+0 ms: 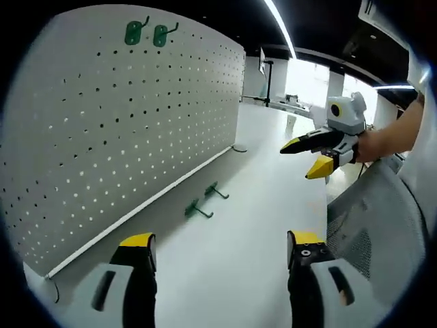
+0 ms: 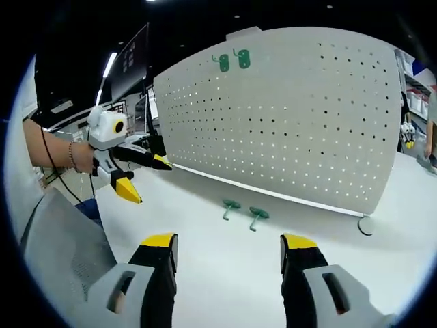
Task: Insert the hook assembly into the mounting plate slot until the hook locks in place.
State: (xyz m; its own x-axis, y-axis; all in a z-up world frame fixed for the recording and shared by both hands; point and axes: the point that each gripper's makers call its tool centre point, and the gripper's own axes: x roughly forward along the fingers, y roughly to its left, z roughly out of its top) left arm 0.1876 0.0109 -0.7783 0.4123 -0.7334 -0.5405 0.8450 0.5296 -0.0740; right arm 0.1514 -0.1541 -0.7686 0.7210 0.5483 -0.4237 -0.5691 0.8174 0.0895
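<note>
Both claws stand wide and empty, the left gripper (image 1: 222, 249) and the right gripper (image 2: 229, 249) each short of the 2 loose green hooks (image 2: 242, 210) lying ahead of them at the foot of the pegboard (image 2: 307, 123). To do this well, I'd pinch 1 hook by its stem, then carry it level to the board's holes, where 2 mounted hooks (image 1: 147, 32) already hang. The white table (image 1: 259, 225) sits in a dim office with ceiling strip lights.

Loose hooks: two green hooks (image 1: 199, 210) (image 1: 216, 190) lying side by side on the white table, near the board's foot.
Hung hooks: two green hooks (image 1: 134, 31) (image 1: 162, 34) near the top.
Pegboard (image 1: 102, 130): white, perforated, upright.
</note>
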